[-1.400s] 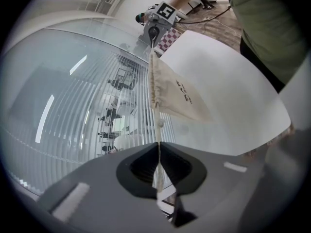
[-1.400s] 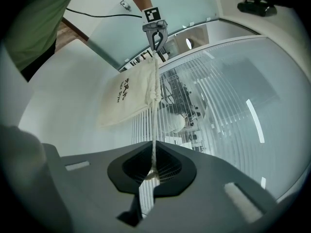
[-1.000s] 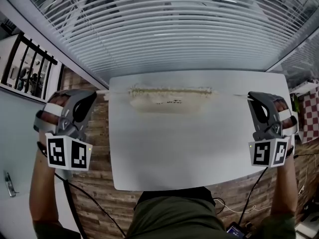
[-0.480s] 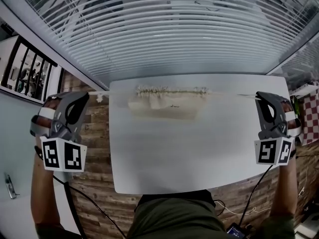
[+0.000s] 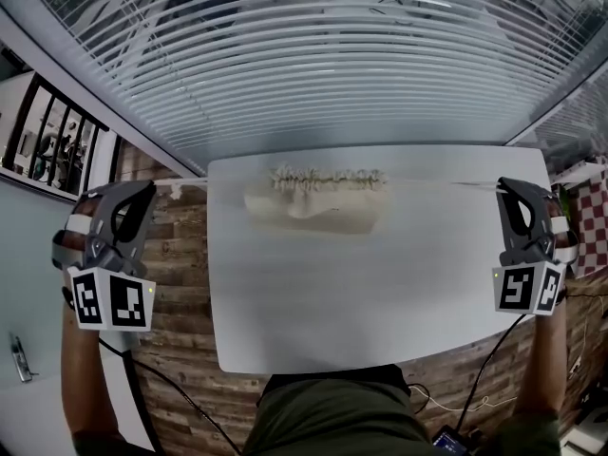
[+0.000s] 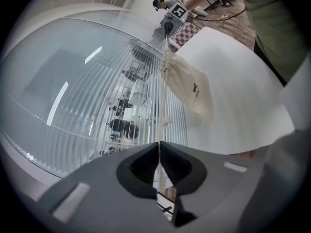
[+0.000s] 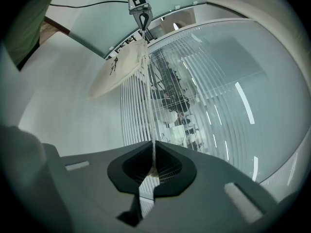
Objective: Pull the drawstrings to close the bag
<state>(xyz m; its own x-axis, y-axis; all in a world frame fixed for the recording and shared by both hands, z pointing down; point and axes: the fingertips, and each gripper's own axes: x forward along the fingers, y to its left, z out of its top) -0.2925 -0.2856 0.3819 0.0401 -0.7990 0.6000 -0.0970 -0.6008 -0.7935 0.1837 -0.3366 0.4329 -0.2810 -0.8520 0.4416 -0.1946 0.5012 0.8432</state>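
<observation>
Your cream cloth drawstring bag (image 5: pixel 318 205) lies flat at the far side of the white rectangular table (image 5: pixel 313 293), close to the edge that runs along the slatted window blinds (image 5: pixel 313 65); its mouth faces the blinds and is bunched into a tight row of ruffles (image 5: pixel 325 174); the body below is smoother, with a few soft folds. In the left gripper view the bag (image 6: pixel 192 89) tapers away from the gathered mouth and carries a small dark print, too small to read; in the right gripper view the bag (image 7: pixel 119 72) shows the same pale, slack cloth.

Your left gripper (image 5: pixel 133 202) is out past the table's left edge, above the wood-plank floor (image 5: pixel 180 283); its fingers (image 6: pixel 146 161) are pressed together on the thin pale left drawstring (image 6: pixel 165 115), which runs straight from them to the ruffles and has a small knot (image 6: pixel 166 122) just beyond the fingertips. Your right gripper (image 5: pixel 521 202) is at the table's far right corner; its fingers (image 7: pixel 165 161) are likewise clamped on the right drawstring (image 7: pixel 148 106), drawn in a straight line back to the mouth. Both grippers are well apart from the bag, one on either side of it.
</observation>
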